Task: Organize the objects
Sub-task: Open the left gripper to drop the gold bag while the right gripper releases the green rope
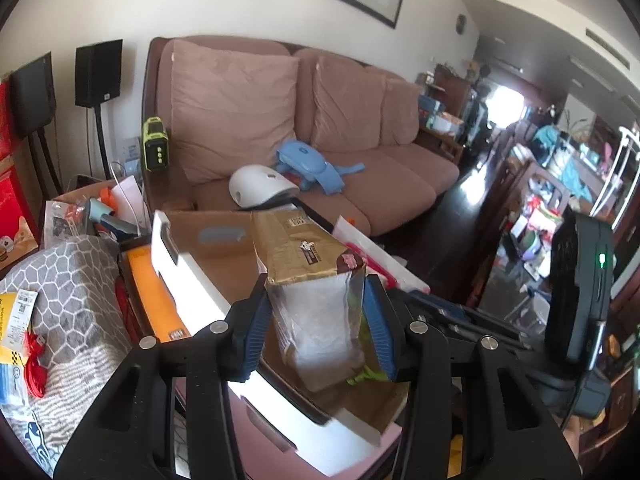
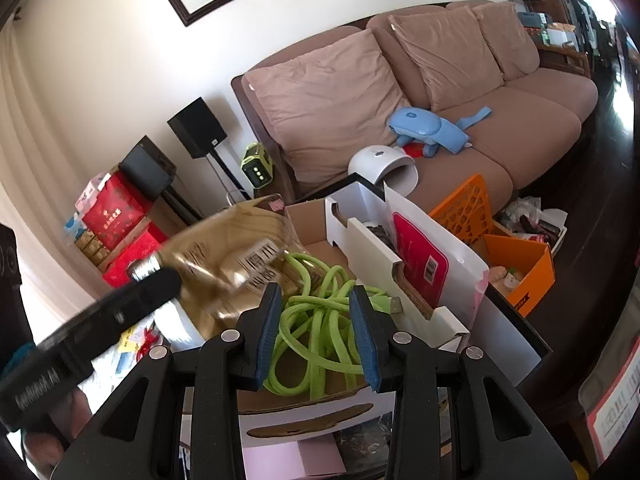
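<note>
A gold packet (image 1: 300, 248) with a clear lower half hangs over a white cardboard box (image 1: 176, 256), and my left gripper (image 1: 316, 304) is shut on it, its blue pads pressing both sides. In the right wrist view the same packet (image 2: 224, 248) is blurred at the box's left end, beside the left gripper's black finger (image 2: 132, 300). A coil of green cable (image 2: 312, 312) lies in the box (image 2: 360, 232). My right gripper (image 2: 316, 328) stands open just above the coil, its pads clear of it. Under the packet a bit of green cable (image 1: 360, 376) shows.
A white pouch with a red label (image 2: 424, 256) stands in the box's side slot. An orange crate (image 2: 468, 208) and an orange carton (image 2: 520, 268) sit to the right. Behind is a pink sofa (image 1: 360, 128) with a white dome device (image 1: 260, 188). A grey patterned cushion (image 1: 72, 280) lies left.
</note>
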`<state>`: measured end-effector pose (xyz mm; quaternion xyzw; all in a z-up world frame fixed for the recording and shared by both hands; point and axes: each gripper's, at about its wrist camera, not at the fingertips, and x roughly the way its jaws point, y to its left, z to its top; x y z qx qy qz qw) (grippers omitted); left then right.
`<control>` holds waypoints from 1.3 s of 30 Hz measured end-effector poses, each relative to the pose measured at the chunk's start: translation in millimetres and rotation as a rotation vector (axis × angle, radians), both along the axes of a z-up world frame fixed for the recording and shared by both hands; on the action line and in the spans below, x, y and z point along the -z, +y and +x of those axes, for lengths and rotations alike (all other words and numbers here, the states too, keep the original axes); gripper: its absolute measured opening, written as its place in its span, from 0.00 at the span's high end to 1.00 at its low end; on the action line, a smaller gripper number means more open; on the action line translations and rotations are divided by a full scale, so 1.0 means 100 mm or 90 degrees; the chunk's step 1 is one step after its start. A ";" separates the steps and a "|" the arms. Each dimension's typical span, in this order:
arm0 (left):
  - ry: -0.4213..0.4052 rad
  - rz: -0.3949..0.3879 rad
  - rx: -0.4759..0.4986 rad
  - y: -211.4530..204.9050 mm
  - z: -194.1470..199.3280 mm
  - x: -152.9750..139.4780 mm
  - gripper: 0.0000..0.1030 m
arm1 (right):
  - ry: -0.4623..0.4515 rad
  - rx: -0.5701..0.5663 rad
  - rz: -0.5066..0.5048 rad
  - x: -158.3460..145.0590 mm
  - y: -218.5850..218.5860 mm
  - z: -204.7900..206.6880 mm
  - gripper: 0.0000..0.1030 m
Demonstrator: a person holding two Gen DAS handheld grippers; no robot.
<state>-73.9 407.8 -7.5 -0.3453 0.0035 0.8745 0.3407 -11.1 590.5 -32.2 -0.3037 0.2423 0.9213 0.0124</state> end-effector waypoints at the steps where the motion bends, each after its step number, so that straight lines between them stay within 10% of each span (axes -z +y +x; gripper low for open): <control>1: -0.003 -0.002 0.004 0.01 0.04 0.01 0.59 | 0.001 0.000 0.000 0.00 0.00 0.00 0.64; 10: -0.042 0.086 0.067 -0.14 0.12 -0.37 0.60 | 0.012 0.017 -0.005 -0.03 0.06 0.04 0.64; 25: 0.027 0.016 -0.001 -0.42 -0.09 -0.39 0.61 | -0.001 0.003 -0.004 -0.01 0.02 0.00 0.64; 31: 0.001 -0.001 0.054 -0.39 -0.02 -0.41 0.95 | -0.010 0.000 0.000 0.02 0.01 -0.02 0.62; 39: -0.030 -0.032 0.126 -0.14 0.17 -0.34 0.97 | -0.017 -0.005 0.005 0.05 -0.01 -0.04 0.61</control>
